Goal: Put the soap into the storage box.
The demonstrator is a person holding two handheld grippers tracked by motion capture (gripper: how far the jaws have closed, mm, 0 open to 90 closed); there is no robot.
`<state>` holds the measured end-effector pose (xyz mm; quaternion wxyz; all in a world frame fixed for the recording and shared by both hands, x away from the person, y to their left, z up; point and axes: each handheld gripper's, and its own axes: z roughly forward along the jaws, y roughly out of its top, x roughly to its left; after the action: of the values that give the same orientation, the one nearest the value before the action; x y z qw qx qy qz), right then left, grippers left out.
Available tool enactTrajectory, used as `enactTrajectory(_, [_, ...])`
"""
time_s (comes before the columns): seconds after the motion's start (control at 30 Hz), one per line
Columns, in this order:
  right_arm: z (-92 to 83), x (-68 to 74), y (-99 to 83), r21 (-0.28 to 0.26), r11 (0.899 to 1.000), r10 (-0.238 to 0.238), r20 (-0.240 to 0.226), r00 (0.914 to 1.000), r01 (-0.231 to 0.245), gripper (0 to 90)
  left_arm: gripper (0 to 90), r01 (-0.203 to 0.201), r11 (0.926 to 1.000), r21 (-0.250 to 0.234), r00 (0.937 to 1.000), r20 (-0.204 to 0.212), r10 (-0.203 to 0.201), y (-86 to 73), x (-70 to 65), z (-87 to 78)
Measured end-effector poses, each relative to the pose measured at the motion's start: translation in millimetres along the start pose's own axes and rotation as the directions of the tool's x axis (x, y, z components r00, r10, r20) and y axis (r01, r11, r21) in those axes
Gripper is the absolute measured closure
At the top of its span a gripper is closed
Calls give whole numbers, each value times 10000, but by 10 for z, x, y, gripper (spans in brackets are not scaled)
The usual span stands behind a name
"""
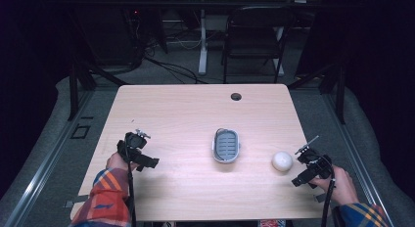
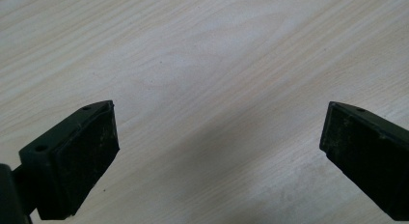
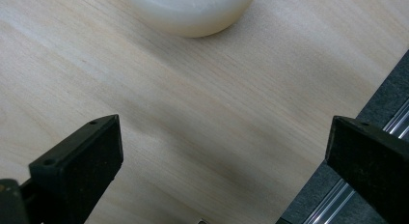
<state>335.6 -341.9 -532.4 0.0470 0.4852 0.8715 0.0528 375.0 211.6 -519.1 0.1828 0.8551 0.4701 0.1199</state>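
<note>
The left gripper (image 1: 139,156) hovers over bare tabletop (image 1: 181,109), fingers released. A grey basket (image 1: 226,146) lies mid-table, long axis running away from the person. A white ball (image 1: 282,161) sits just beside the right gripper (image 1: 306,164), whose fingers are released, nothing between.

Tabletop (image 1: 186,109): pale wood-grain laminate, smooth, matt.
White ball (image 1: 282,161): smooth, soft sheen, plastic-like.
Grey basket (image 1: 226,145): slatted plastic, matt.
Left tongs (image 2: 219,151), right tongs (image 3: 224,156): black pads, matt, scuffed, dusty.
Sleeve (image 1: 105,195): plaid cloth.
Floor (image 1: 49,153): grey carpet, rough.
</note>
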Motion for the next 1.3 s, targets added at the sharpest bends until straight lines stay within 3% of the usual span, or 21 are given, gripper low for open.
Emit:
enactTrajectory(0.4, [15,26,0,122,9997,-192,-31,9998,193,0,1,-70,10000,-20,10000,13,70,5,-12,0])
enactTrajectory(0.47, [-3,34,18,360,9985,-410,89,9991,407,0,1,-54,10000,-37,10000,13,54,0,-8,-4])
enactTrajectory(0.6, [29,74,5,23,9999,-139,140,9998,139,0,1,-80,10000,-23,10000,23,80,4,-12,-3])
enactTrajectory(0.7, [8,58,24,429,9977,-532,188,9984,523,0,1,-80,10000,-31,10000,24,80,5,-12,-4])
enactTrajectory(0.8, [9,72,29,487,9969,-637,283,9976,623,5,1,-60,10000,-32,10000,21,60,6,-17,-5])
enactTrajectory(0.83, [80,113,-9,-430,9991,59,74,10000,-56,11,1,-58,10000,-43,10000,20,58,6,-17,-6])
enactTrajectory(0.87, [80,113,-9,-430,9991,59,74,10000,-56,11,1,-58,10000,-43,10000,20,58,6,-17,-6])
enactTrajectory(0.9, [-3,78,39,682,9942,-848,305,9959,826,19,1,-72,10000,-12,10000,28,72,7,-14,-3])
enactTrajectory(1.0, [3,114,24,344,9973,-660,364,9972,648,19,1,-58,10000,-7,10000,38,58,3,-13,2])
enactTrajectory(1.13, [-37,110,48,675,9932,-978,394,9944,950,21,1,-105,9999,3,9999,53,105,7,-23,-2])
enactTrajectory(1.3, [-27,120,39,677,9921,-1082,397,9933,1054,35,1,-119,9999,-25,9999,61,120,4,-26,-2])
